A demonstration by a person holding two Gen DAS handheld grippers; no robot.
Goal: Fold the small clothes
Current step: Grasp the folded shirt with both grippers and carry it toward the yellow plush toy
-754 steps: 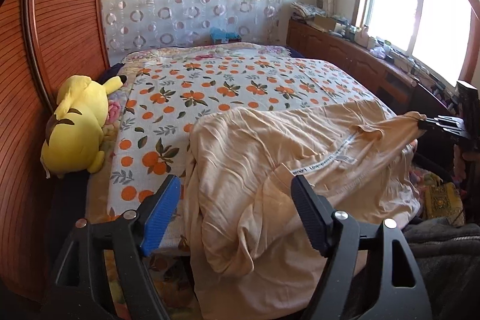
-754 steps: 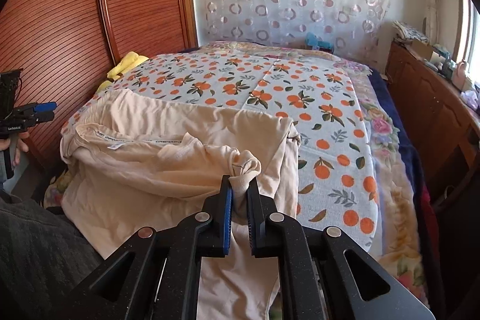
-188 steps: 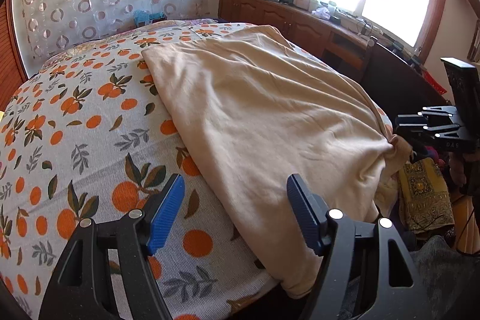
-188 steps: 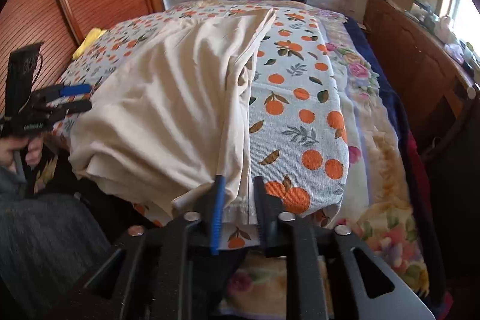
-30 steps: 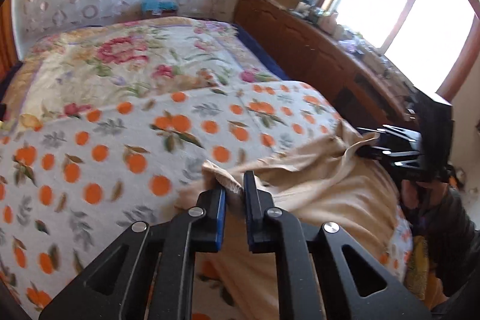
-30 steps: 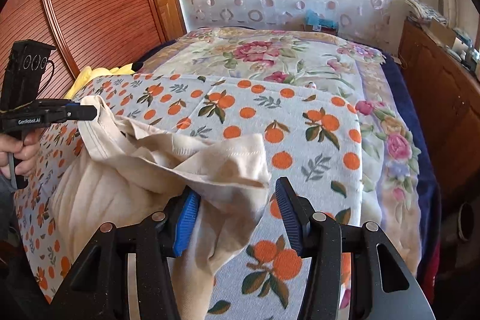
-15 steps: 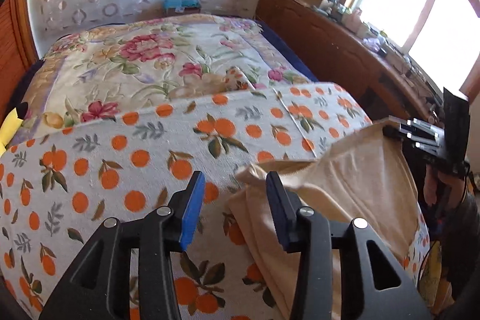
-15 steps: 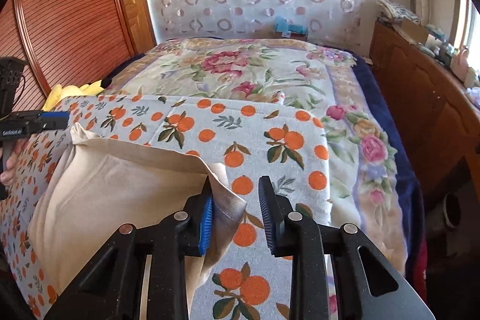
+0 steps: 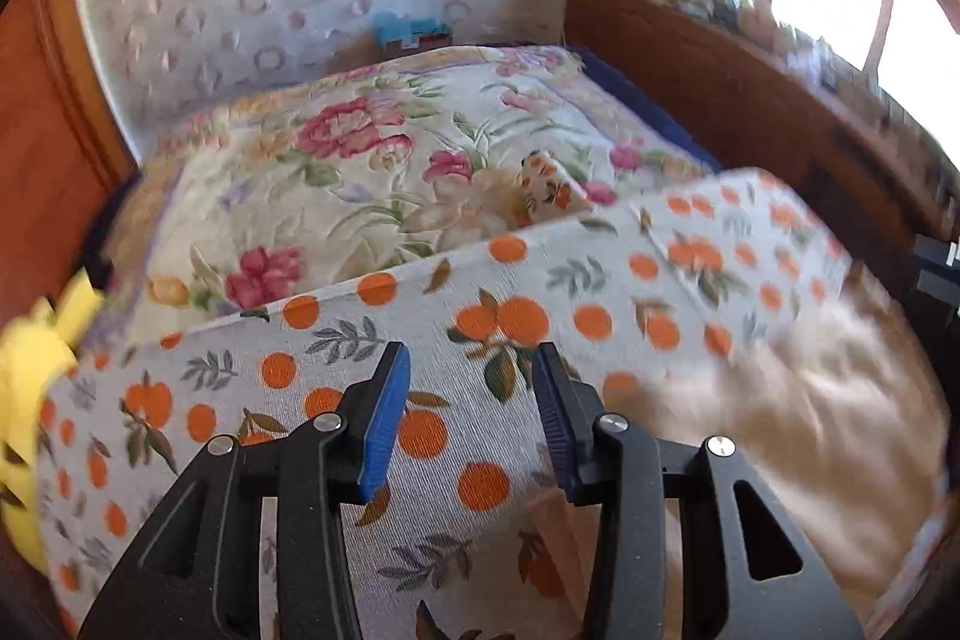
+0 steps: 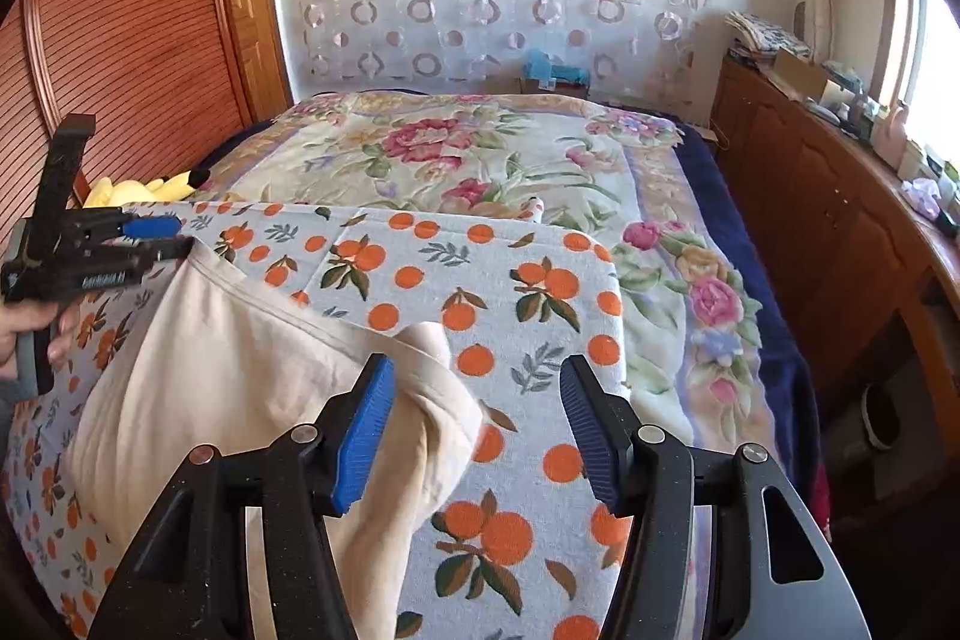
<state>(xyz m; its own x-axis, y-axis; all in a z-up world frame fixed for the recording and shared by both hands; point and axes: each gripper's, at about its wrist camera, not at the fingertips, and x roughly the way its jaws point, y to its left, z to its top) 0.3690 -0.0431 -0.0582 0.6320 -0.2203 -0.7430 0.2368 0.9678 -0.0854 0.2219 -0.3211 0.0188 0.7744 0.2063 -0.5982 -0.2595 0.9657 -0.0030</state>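
The beige garment (image 10: 240, 400) lies folded on the orange-print sheet (image 10: 510, 292). My right gripper (image 10: 477, 418) hovers over its near folded corner; the jaws are opening, and the cloth bunches by the left pad without being pressed. My left gripper (image 9: 471, 400) is open over bare sheet, with the garment (image 9: 780, 412) off to its right. In the right wrist view the left gripper (image 10: 153, 238) sits at the garment's far corner, apart from it, held by a hand (image 10: 24, 328). The right gripper's body (image 9: 936, 274) shows at the edge of the left wrist view.
A floral blanket (image 10: 480, 160) covers the far half of the bed. A yellow plush toy (image 10: 144, 187) lies at the left side by the wooden wardrobe (image 10: 120, 40). A low wooden cabinet (image 10: 840, 220) with clutter runs along the right under the window.
My left gripper let go of the garment corner, opened and swung left over bare sheet. The right jaws narrowed, then widened; the lifted fold dropped flat onto the bed.
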